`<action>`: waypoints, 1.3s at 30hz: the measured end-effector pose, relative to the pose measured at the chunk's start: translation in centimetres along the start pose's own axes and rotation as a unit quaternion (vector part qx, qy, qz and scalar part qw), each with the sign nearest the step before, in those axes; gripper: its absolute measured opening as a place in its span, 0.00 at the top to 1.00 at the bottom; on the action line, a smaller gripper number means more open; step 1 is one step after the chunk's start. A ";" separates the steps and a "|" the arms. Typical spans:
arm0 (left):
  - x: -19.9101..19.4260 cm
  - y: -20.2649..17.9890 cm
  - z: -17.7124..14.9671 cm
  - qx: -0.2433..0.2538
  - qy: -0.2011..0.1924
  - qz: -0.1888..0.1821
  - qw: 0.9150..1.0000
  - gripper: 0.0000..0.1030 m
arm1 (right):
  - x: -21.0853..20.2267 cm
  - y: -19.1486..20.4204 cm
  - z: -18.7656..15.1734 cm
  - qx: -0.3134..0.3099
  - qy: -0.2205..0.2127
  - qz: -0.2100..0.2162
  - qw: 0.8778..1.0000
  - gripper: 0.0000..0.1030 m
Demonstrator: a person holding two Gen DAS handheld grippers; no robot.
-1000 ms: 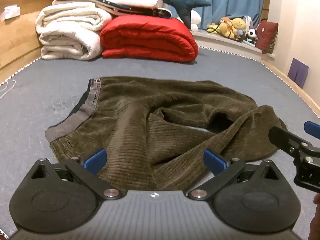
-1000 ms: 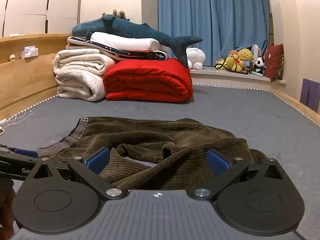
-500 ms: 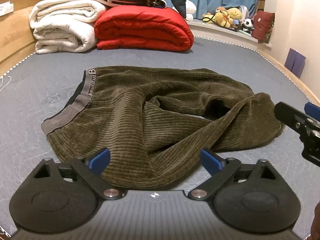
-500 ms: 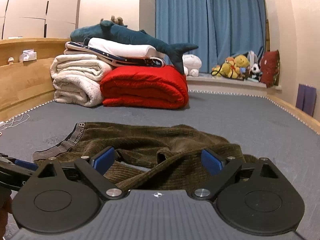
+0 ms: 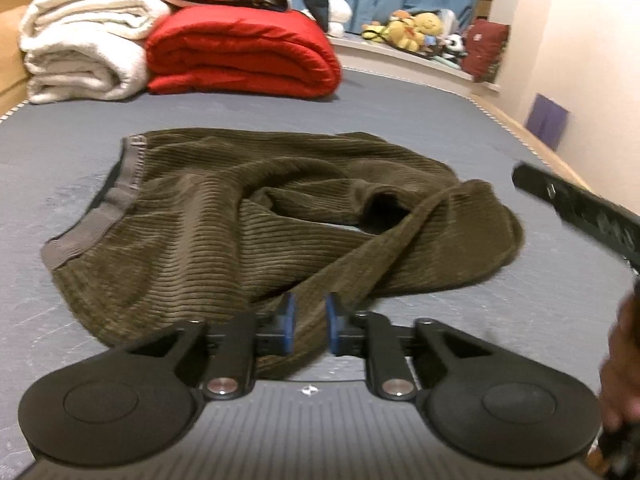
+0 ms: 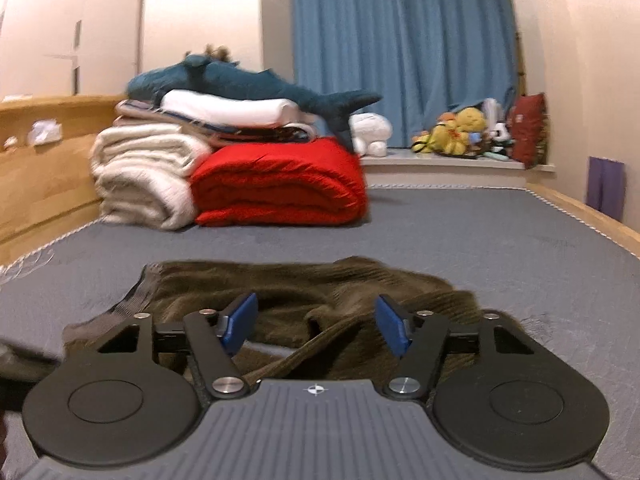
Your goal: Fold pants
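Left wrist view: the left gripper (image 5: 308, 322) has its blue pads drawn close on a ridge of the olive pants (image 5: 256, 216), which lie crumpled ahead of it on the grey mattress (image 5: 440, 120). Risk, as judged: the bite takes only a thin fold, so a lift may slip or drag extra layers and twist the legs further. The gripper sits low and level. Right wrist view: the right gripper (image 6: 316, 326) is spread wide, holding nothing, level just above the pants' near edge.
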State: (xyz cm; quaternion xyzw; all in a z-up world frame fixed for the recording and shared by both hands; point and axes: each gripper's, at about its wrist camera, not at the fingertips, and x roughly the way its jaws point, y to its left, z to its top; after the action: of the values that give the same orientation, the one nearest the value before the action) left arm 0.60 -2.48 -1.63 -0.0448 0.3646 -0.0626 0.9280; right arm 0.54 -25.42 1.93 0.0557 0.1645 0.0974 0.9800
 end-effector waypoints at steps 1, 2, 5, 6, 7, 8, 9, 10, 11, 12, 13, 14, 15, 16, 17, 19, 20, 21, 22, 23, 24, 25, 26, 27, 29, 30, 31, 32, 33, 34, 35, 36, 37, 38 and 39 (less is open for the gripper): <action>0.0 0.0 0.3 0.003 0.003 -0.012 1.000 0.85 | 0.4 -0.7 0.6 0.008 -0.002 -0.003 1.000 0.47; 0.2 0.0 0.7 0.009 0.009 -0.024 1.000 0.85 | 0.7 -1.4 1.1 0.016 -0.003 -0.004 1.000 0.57; 0.8 -0.1 2.1 0.035 0.024 -0.052 0.998 0.85 | 2.5 -4.1 2.8 0.045 -0.004 -0.012 0.999 0.71; 1.1 -0.1 2.5 0.047 0.026 -0.055 0.997 0.83 | 3.5 -5.1 3.3 0.055 0.002 -0.018 0.998 0.71; 1.5 -0.2 3.0 0.065 0.030 -0.058 0.996 0.81 | 4.4 -5.9 3.4 0.063 0.011 -0.020 0.998 0.71; 1.9 -0.4 3.2 0.078 0.031 -0.058 0.995 0.78 | 5.4 -6.8 3.5 0.075 0.025 -0.020 0.997 0.70; 2.3 -0.4 3.4 0.088 0.033 -0.056 0.994 0.78 | 6.6 -7.9 3.5 0.092 0.045 -0.017 0.995 0.70; 2.8 -0.3 3.6 0.092 0.038 -0.052 0.994 0.78 | 7.7 -8.7 3.4 0.109 0.062 -0.017 0.992 0.70; 3.4 -0.1 3.8 0.090 0.046 -0.052 0.994 0.74 | 9.0 -9.8 3.2 0.130 0.076 -0.024 0.988 0.68; 4.0 -0.1 3.8 0.086 0.054 -0.054 0.993 0.64 | 9.9 -10.7 3.0 0.146 0.086 -0.033 0.985 0.66; 4.7 -0.1 3.8 0.080 0.061 -0.054 0.993 0.57 | 11.0 -11.7 2.7 0.164 0.096 -0.041 0.981 0.59; 5.1 -0.2 3.9 0.078 0.066 -0.055 0.993 0.48 | 11.9 -12.5 2.5 0.176 0.105 -0.047 0.978 0.52; 5.7 -0.4 3.9 0.082 0.072 -0.058 0.992 0.40 | 12.9 -13.5 2.2 0.190 0.113 -0.060 0.973 0.47; 6.2 -0.8 3.8 0.091 0.076 -0.060 0.991 0.38 | 13.7 -14.4 1.9 0.202 0.120 -0.073 0.969 0.44; 6.7 -1.2 3.8 0.100 0.077 -0.059 0.990 0.34 | 14.5 -15.1 1.6 0.214 0.128 -0.082 0.965 0.38; 7.9 -1.7 3.7 0.114 0.082 -0.059 0.988 0.28 | 16.4 -16.4 0.9 0.244 0.147 -0.088 0.955 0.32; 8.5 -1.9 3.6 0.118 0.086 -0.060 0.987 0.25 | 17.2 -17.0 0.5 0.259 0.156 -0.091 0.949 0.32; 9.1 -2.0 3.5 0.121 0.092 -0.060 0.987 0.23 | 17.9 -17.4 0.0 0.273 0.167 -0.091 0.943 0.31; 9.8 -2.0 3.4 0.123 0.101 -0.060 0.985 0.22 | 18.4 -17.6 -0.6 0.285 0.178 -0.086 0.938 0.28; 10.4 -2.1 3.2 0.126 0.110 -0.060 0.984 0.21 | 19.2 -18.0 -1.0 0.293 0.189 -0.081 0.934 0.23; 11.0 -2.3 2.9 0.130 0.119 -0.057 0.983 0.21 | 20.0 -17.9 -1.4 0.297 0.201 -0.082 0.930 0.20; 11.6 -2.3 2.7 0.134 0.125 -0.051 0.982 0.21 | 20.5 -18.0 -1.8 0.300 0.205 -0.085 0.928 0.20; 12.1 -2.4 2.5 0.138 0.129 -0.046 0.981 0.21 | 20.8 -17.7 -2.0 0.305 0.207 -0.085 0.926 0.20; 12.6 -2.5 2.3 0.143 0.134 -0.042 0.980 0.21 | 21.1 -17.5 -2.3 0.308 0.210 -0.087 0.924 0.20; 13.2 -2.4 2.0 0.149 0.140 -0.036 0.978 0.21 | 21.6 -17.4 -2.4 0.305 0.209 -0.093 0.924 0.19; 13.5 -2.3 2.0 0.152 0.140 -0.032 0.978 0.22 | 21.6 -17.2 -2.4 0.302 0.207 -0.095 0.926 0.22; 13.8 -2.3 1.9 0.158 0.139 -0.029 0.977 0.25 | 21.7 -17.0 -2.3 0.296 0.205 -0.096 0.928 0.26; 13.8 -2.2 1.9 0.162 0.139 -0.028 0.977 0.34 | 21.6 -16.7 -2.2 0.287 0.204 -0.098 0.931 0.36; 13.8 -2.1 1.9 0.165 0.138 -0.026 0.976 0.48 | 21.6 -16.5 -2.0 0.277 0.204 -0.101 0.934 0.53; 13.8 -2.0 1.9 0.166 0.136 -0.028 0.976 0.57 | 21.3 -16.4 -1.8 0.268 0.202 -0.104 0.936 0.62; 13.6 -1.9 1.9 0.166 0.134 -0.032 0.977 0.71 | 21.0 -16.5 -1.6 0.264 0.197 -0.108 0.938 0.78; 13.2 -1.8 2.0 0.164 0.130 -0.036 0.977 0.81 | 20.5 -16.8 -1.4 0.265 0.190 -0.110 0.939 0.85; 12.7 -1.6 2.1 0.162 0.123 -0.039 0.978 0.83 | 19.8 -17.3 -1.1 0.270 0.181 -0.109 0.939 0.89; 12.1 -1.7 2.1 0.165 0.116 -0.041 0.979 0.86 | 18.6 -17.8 -0.6 0.276 0.170 -0.107 0.940 0.92; 11.5 -1.8 2.0 0.169 0.109 -0.044 0.979 0.89 | 17.6 -18.2 -0.1 0.277 0.157 -0.104 0.942 0.97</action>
State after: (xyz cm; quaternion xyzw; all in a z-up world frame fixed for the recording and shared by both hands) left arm 10.19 -5.86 -7.63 0.1037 0.4458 -0.1681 0.8731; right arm 19.93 -39.47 -6.23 0.2916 0.3416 -0.0471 0.8922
